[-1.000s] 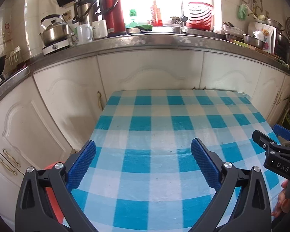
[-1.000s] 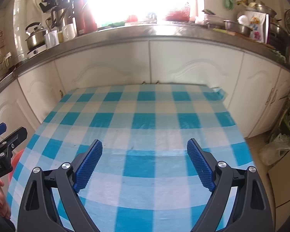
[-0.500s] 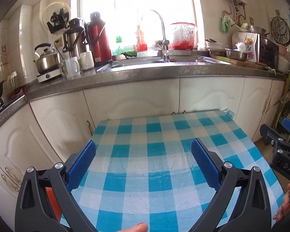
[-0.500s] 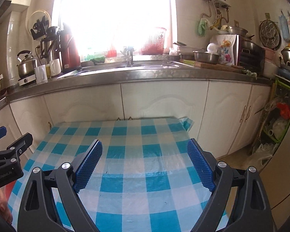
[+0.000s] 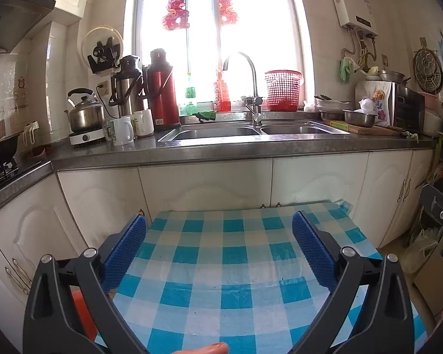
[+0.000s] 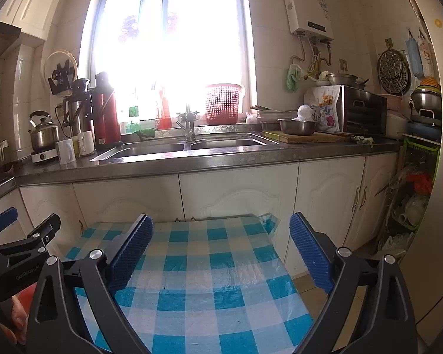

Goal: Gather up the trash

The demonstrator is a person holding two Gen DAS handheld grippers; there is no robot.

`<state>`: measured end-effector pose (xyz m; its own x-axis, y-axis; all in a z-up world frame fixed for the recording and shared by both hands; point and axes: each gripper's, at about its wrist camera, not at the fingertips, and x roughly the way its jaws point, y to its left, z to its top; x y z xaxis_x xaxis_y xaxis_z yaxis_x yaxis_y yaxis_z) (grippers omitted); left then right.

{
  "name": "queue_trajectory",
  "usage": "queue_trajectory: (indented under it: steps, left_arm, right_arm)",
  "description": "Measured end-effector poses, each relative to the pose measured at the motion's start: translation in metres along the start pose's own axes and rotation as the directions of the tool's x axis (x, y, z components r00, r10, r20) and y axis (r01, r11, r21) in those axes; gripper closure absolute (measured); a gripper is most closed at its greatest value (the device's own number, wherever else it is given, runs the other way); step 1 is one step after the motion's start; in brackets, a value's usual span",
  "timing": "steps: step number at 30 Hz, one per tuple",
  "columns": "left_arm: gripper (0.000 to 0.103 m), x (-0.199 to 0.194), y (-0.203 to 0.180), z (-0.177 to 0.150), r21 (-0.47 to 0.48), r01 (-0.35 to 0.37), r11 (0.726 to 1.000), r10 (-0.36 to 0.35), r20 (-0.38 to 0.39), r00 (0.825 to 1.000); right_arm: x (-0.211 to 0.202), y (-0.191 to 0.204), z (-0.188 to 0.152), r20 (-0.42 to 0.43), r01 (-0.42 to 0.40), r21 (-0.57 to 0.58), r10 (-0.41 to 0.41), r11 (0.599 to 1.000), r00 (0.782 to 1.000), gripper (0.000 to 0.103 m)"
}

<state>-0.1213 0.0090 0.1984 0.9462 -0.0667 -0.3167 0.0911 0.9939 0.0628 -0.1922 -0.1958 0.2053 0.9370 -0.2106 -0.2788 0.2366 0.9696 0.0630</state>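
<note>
No trash shows on the table (image 5: 230, 268) with the blue-and-white checked cloth, which also shows in the right wrist view (image 6: 198, 268). My left gripper (image 5: 220, 236) is open and empty above the table's near part. My right gripper (image 6: 221, 239) is open and empty over the table's right side. The right gripper shows at the right edge of the left view (image 5: 440, 215); the left gripper shows at the left edge of the right view (image 6: 17, 250). A red object (image 5: 84, 315) sits low beside the table's left side, mostly hidden by my left gripper.
White cabinets (image 5: 203, 188) and a dark counter (image 5: 251, 144) with a double sink (image 5: 251, 129) stand just beyond the table. Kettle, flasks and mugs (image 5: 124, 129) stand at left, a red basket (image 5: 282, 90) by the window. Plastic bags (image 6: 395, 242) lie on the floor at right.
Both grippers have tilted up and drawn back: the views now show the window, sink and counter, with less of the table. Both stay open and empty.
</note>
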Motion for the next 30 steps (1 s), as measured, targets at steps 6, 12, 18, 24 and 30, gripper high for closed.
queue_trajectory:
  steps: [6,12,18,24,30]
  left_arm:
    - [0.004,-0.017,0.004,0.006,-0.003,0.002,1.000,-0.002,0.044,0.999]
    - [0.004,-0.028,0.007,0.006,-0.008,-0.001,1.000,0.001,0.072,0.997]
    - [0.004,-0.032,0.011,0.005,-0.015,0.006,1.000,-0.005,0.080,0.997]
    - [0.004,-0.034,0.012,0.003,-0.019,0.013,1.000,-0.011,0.083,0.996]
    - [0.004,-0.034,0.012,0.002,-0.016,0.020,1.000,-0.019,0.076,0.997]
  right_arm:
    - [-0.013,0.001,0.006,0.026,-0.003,0.013,0.003,1.000,1.000,0.008]
    - [-0.026,0.005,0.009,0.055,-0.010,0.011,0.009,1.000,0.998,0.007]
    - [-0.034,0.008,0.011,0.071,-0.013,0.006,0.013,1.000,0.997,0.007]
    - [-0.034,0.008,0.011,0.071,-0.010,0.006,0.010,1.000,0.997,0.007]
    - [-0.033,0.009,0.010,0.059,-0.012,0.003,0.011,1.000,0.998,0.007]
